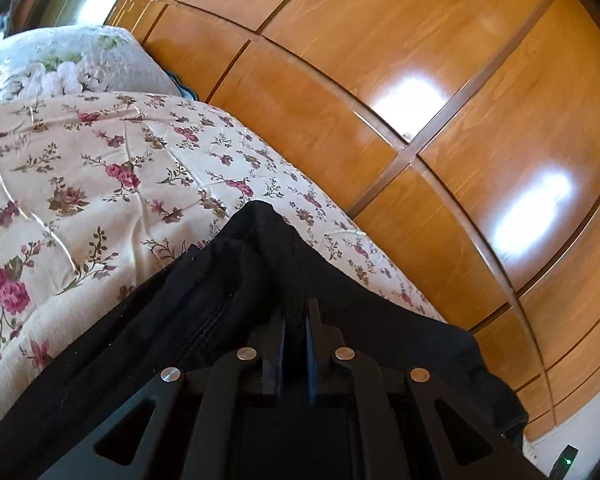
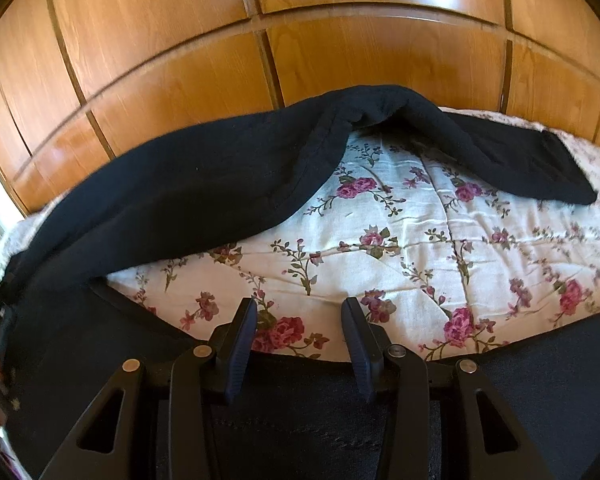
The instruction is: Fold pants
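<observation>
Left gripper is clamped on the black pants; right gripper is held open, empty. Pants are draped unfolded across the bed; folding is judged barely begun.

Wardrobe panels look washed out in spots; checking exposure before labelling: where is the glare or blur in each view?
Left wrist view: two blown-out white glare patches on the wardrobe, panel lines bowed by fisheye. Right wrist view: one small glare spot at top centre, slight blur towards the left edge.
</observation>
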Motion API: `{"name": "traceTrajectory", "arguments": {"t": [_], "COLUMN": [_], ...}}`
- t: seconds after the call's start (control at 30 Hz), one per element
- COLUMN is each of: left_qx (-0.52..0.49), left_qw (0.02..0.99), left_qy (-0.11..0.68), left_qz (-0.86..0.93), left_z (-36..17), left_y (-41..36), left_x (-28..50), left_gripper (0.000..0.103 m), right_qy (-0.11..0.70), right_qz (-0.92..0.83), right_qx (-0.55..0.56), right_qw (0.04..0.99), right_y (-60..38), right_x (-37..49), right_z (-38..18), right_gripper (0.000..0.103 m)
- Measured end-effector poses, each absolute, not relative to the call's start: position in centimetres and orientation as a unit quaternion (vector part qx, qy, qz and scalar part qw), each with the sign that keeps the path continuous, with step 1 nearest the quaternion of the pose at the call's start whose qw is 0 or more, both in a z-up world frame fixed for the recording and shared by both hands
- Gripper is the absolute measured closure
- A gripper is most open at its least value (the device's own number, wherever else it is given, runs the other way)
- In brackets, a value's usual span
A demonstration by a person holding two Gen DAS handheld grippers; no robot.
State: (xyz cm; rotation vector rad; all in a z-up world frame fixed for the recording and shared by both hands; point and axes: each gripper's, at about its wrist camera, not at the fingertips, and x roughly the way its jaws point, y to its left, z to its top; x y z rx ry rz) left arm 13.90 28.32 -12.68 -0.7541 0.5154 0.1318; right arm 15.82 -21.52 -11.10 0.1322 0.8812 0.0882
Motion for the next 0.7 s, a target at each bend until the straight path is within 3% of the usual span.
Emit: {"name": "traceTrajectory", "arguments": {"t": [0.17,0.27,0.4,0.7], "left_qx": [-0.379,-0.382,-0.388,-0.418], "left_qw": [0.89,0.89,0.89,0.879], "left_qy": [0.248,0.244,0.234,0.227], "left_qz": [0.056,0.053,0.05,0.033], "left_z": [-13.1,-13.1,-13.2,-14.2], "left_y": [28.7,28.8,29.0,29.6], "left_x": [13.9,13.8,13.4,13.4], "left_gripper": [0.095,0.095,0.095,0.095], "right_qy": [0.391,0.402,0.427,0.521], "right_qz": [0.103,0.139,0.17,0.137], "right_qx": [0.057,0.045,0.029,0.192], "right_qw": [0.913,0.904,0.888,0.82], "right_y": [-18.3,-15.1,-11.0,-6.7], "right_x": [17.9,21.1,25.6,33.4], "right_z": [-6.8,-5.1,-4.3,-5.4], "right_gripper": [0.057,0.049,0.049,0.049]}}
